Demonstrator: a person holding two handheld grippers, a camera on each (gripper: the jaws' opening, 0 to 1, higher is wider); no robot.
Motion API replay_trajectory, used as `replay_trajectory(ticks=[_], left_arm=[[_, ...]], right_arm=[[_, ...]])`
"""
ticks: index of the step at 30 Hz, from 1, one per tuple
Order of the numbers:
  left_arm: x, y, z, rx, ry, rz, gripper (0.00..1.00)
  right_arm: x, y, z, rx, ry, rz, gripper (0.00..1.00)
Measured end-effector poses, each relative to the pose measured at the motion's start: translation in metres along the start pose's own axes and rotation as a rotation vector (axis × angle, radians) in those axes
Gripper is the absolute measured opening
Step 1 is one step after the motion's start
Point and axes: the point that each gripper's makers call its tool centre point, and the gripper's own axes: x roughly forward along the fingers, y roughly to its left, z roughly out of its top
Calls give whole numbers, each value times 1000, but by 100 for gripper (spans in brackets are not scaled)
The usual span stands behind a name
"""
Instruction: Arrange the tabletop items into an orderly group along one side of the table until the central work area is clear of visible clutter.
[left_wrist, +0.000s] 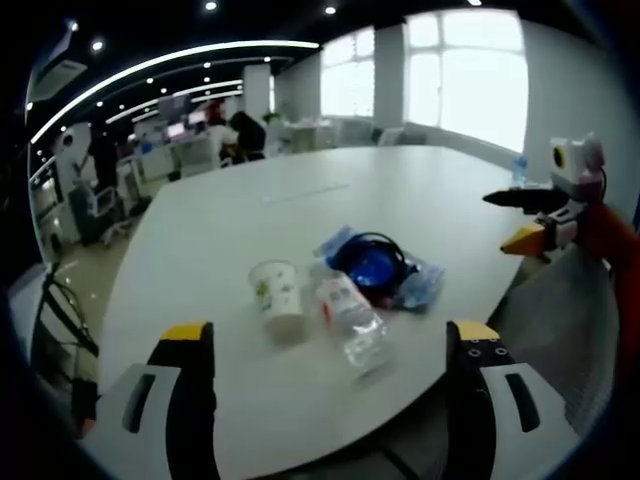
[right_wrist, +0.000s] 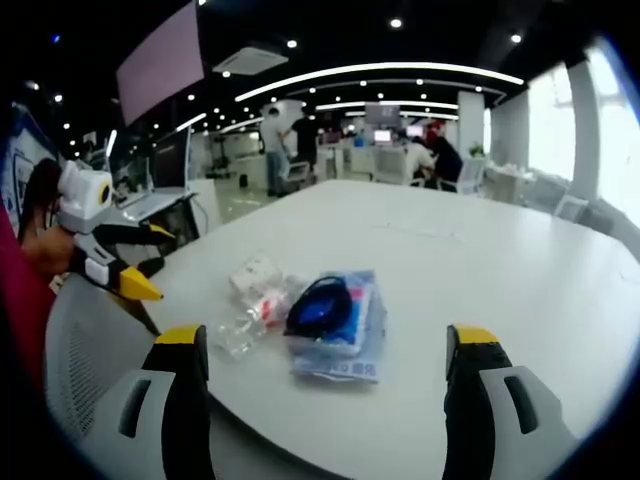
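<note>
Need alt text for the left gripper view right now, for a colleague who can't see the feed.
A white table holds a small cluster near its close edge: an upright paper cup, a clear plastic bottle lying on its side, and a blue packet with a dark cable. The left gripper hangs open before them, and the right gripper enters from the right.

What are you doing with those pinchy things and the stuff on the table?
A person holds a gripper in each hand, and both are open and holding nothing. On the white table sit a paper cup, a plastic bottle lying on its side, and a blue cable in a clear bag, all bunched close together near the edge. Nothing has been picked up yet.
</note>
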Motion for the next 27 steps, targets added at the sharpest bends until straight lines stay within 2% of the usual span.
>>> replay_trajectory(ticks=[27], left_arm=[[3, 5, -19, -56, 109, 25, 90]], right_arm=[[1, 3, -10, 35, 53, 26, 97]])
